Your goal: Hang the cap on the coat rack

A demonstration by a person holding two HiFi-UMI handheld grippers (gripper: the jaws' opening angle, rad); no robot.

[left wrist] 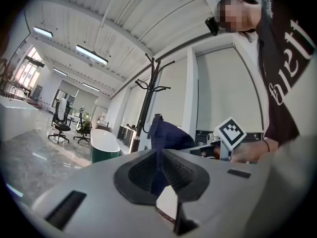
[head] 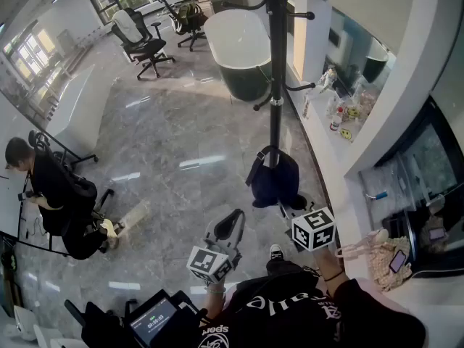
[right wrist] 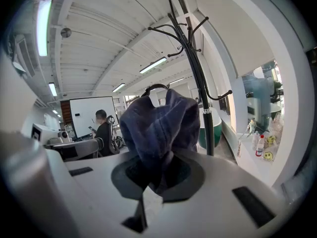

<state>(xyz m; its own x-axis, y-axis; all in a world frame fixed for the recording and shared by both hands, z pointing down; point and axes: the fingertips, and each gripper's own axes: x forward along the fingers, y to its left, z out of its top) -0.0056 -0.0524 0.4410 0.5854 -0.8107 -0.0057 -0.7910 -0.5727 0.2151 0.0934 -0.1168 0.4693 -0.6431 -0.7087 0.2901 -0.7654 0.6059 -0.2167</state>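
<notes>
Your right tool (right wrist: 151, 182) is clamped on a bunched fold of the limp navy cap (right wrist: 158, 128), held in the air short of the rack (head: 274, 85), with your left tool (left wrist: 158, 175) all but closed beside it, and that soft pinch could slip or the strap could miss a hook as you reach.

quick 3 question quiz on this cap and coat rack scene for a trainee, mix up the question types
1. True or false: the cap already hangs on a hook of the coat rack.
2. The right gripper is: A open and empty; B shut on the cap; C out of every view.
3. Fill in: on the floor beyond the coat rack stands a white and dark green ____.
Key: 1 false, the cap is on no hook; 2 B; 3 bathtub.
</notes>
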